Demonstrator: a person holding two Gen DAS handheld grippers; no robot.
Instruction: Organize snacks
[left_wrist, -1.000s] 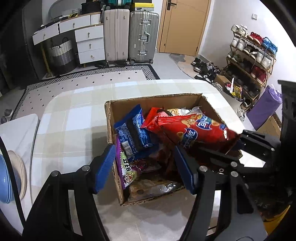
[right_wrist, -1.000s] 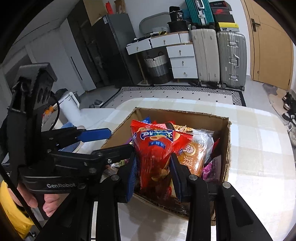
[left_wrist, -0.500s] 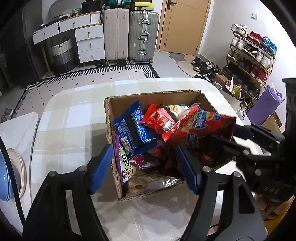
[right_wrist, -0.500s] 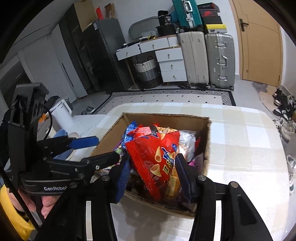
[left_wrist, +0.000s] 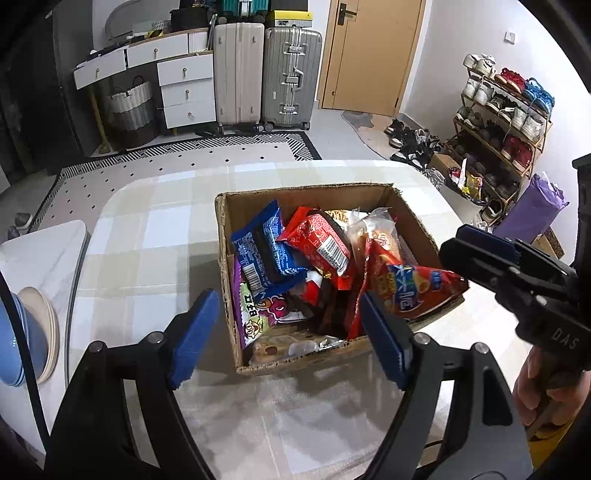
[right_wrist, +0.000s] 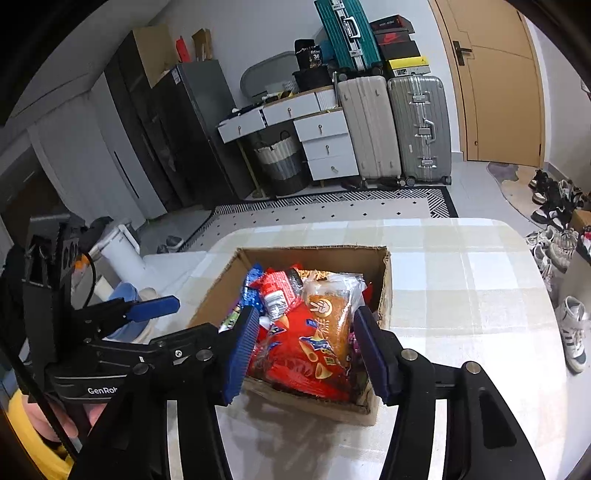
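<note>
A cardboard box (left_wrist: 222, 236) (right_wrist: 314, 255) full of snack packs stands on the checked table (left_wrist: 147, 240). A red chip bag (left_wrist: 413, 291) (right_wrist: 299, 354) lies on top at the box's right side, leaning over the wall. A blue wafer pack (left_wrist: 266, 254) and a red pack (left_wrist: 321, 247) sit further in. My right gripper (right_wrist: 304, 352) hovers just above the chip bag with its jaws opening; the pads do not press on the bag. Above the box's near edge, my left gripper (left_wrist: 288, 339) holds nothing and its jaws are opening.
Stacked bowls (left_wrist: 22, 339) rest on a white side table at the left. A person's hand (left_wrist: 535, 387) holds the right gripper's handle. Beyond the table are suitcases (left_wrist: 291, 74), drawers and a shoe rack (left_wrist: 506, 122). Bare tabletop (right_wrist: 461, 277) lies right of the box.
The right gripper let go of the red chip bag, which dropped onto the snacks in the box. Both grippers drew back and up, and the left jaws spread wider.
</note>
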